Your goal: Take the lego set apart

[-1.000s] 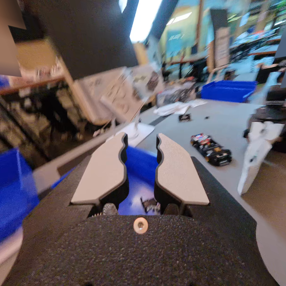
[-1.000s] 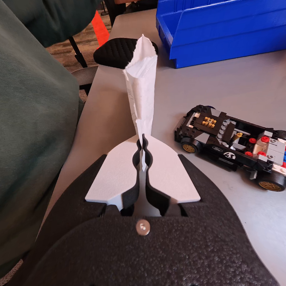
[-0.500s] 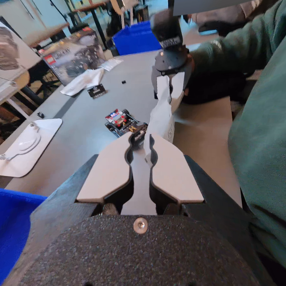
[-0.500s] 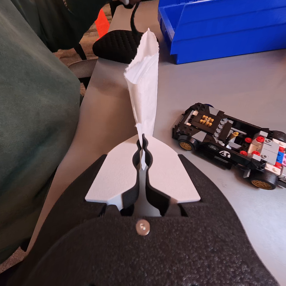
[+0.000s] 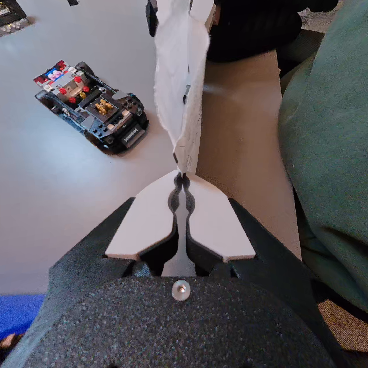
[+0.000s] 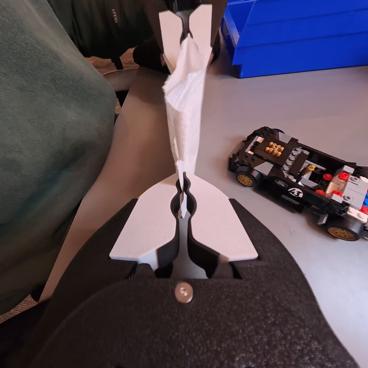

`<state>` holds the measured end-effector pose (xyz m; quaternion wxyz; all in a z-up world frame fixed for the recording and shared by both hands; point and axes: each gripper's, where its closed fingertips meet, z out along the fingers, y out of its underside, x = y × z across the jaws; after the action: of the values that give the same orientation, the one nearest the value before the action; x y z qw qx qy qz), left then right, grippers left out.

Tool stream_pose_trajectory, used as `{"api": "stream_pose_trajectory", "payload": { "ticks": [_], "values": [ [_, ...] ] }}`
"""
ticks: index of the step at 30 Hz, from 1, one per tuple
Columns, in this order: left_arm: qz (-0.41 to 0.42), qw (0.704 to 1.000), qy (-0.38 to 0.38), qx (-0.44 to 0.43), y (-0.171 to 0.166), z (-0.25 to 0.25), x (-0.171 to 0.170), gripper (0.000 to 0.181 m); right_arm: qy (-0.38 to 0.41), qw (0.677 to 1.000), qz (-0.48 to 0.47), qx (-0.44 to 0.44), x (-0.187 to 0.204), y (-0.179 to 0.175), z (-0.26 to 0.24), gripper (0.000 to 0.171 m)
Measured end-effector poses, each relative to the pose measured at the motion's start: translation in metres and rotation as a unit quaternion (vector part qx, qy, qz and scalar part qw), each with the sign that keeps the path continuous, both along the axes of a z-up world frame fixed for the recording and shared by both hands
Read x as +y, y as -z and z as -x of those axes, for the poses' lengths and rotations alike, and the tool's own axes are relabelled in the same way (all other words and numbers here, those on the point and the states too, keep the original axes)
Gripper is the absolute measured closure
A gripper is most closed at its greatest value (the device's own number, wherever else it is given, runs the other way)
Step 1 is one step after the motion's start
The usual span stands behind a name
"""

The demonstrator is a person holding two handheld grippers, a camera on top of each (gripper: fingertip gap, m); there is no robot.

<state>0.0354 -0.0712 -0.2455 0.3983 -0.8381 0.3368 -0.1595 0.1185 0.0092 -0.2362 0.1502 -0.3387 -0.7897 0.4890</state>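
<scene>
Partly stripped black lego car (image 6: 302, 171), studs exposed

Lego car (image 6: 300, 169) on the grey table (image 6: 278, 103), part-stripped, with a white paper bag (image 6: 185, 123) just beside it

The car sits upright on its wheels — black body, gold rims, roof off, so the inside shows: a cluster of gold studs near one end, grey bricks and red round studs further along, a bit of blue and pink at the far end. Seen from the left wrist view, the car (image 5: 91, 107) lies at a slant to the table edge, apart from the bag (image 5: 179, 79). The bag hangs stretched above the table beside the car — crumpled, torn-edged, pinched at both ends.
</scene>
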Motion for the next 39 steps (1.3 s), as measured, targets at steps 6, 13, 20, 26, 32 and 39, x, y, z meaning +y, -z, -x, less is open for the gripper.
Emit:
{"api": "stream_pose_trajectory", "payload": {
  "ticks": [6,13,20,26,32,39],
  "values": [
    [-0.038,0.999,0.008,-0.010,-0.005,-0.014,0.012,0.181,-0.001,1.000,-0.001,0.006,-0.004,-0.001,0.001,0.171],
    [-0.059,0.998,0.008,-0.002,-0.003,-0.015,0.015,0.181,0.018,1.000,-0.022,0.008,-0.001,0.000,0.002,0.170],
    [-0.068,0.998,-0.001,-0.008,0.000,-0.010,0.004,0.181,0.032,0.995,-0.077,-0.062,0.014,0.025,-0.018,0.159],
    [-0.040,0.999,0.012,-0.003,0.005,-0.010,-0.006,0.172,0.027,0.992,-0.112,-0.057,0.013,0.028,-0.016,0.171],
    [0.002,0.998,0.025,0.056,0.028,-0.011,-0.012,0.180,0.028,0.991,-0.118,-0.053,0.012,0.029,-0.015,0.171],
    [-0.002,0.998,0.015,0.063,0.030,-0.012,-0.003,0.180,0.030,0.990,-0.130,-0.046,0.008,0.031,-0.010,0.171]
  ]
}}
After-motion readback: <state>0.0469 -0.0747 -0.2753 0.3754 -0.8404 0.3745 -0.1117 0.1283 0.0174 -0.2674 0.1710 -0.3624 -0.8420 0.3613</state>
